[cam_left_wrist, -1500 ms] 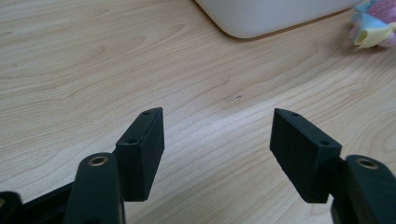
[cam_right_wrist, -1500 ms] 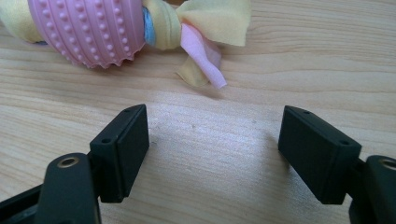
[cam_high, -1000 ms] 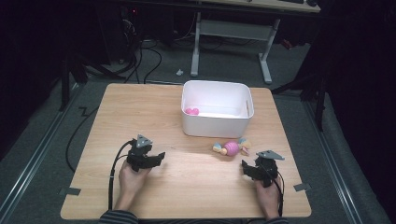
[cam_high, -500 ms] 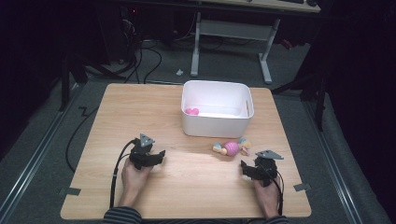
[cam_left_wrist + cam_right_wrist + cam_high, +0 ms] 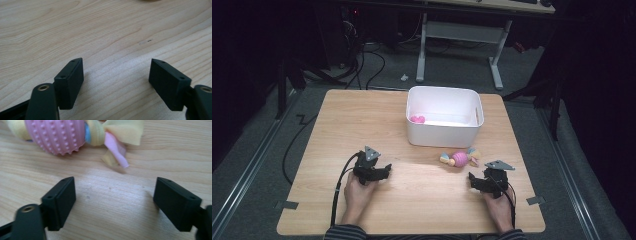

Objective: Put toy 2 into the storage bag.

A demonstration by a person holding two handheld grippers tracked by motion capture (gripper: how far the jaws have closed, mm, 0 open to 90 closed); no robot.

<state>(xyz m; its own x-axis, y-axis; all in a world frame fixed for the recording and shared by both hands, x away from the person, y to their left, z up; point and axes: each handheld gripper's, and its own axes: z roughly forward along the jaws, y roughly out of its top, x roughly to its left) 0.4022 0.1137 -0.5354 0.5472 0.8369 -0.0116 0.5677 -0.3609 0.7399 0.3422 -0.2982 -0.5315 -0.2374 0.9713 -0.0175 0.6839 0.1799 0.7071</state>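
A pink knobbly ball toy (image 5: 459, 158) with yellow, pink and blue cloth tails lies on the wooden table (image 5: 362, 115), just in front of the white bin (image 5: 442, 135). In the right gripper view the toy (image 5: 60, 135) lies a little beyond the open jaws. My right gripper (image 5: 474, 181) (image 5: 113, 197) rests near the table's front right; its jaws have just been opening, with nothing between them. My left gripper (image 5: 384, 171) (image 5: 116, 75) sits front left over bare wood. It stands open and empty, and its jaws have also just been opening.
The white bin holds a small pink thing (image 5: 417, 119) in its left corner. Table legs and cables (image 5: 372, 60) lie on the dark floor beyond the far edge. Tape marks (image 5: 535, 200) sit by the front corners.
Both grippers' jaws stand wider apart than before. The left hand has shifted only slightly; the right hand and the toy have kept their places.
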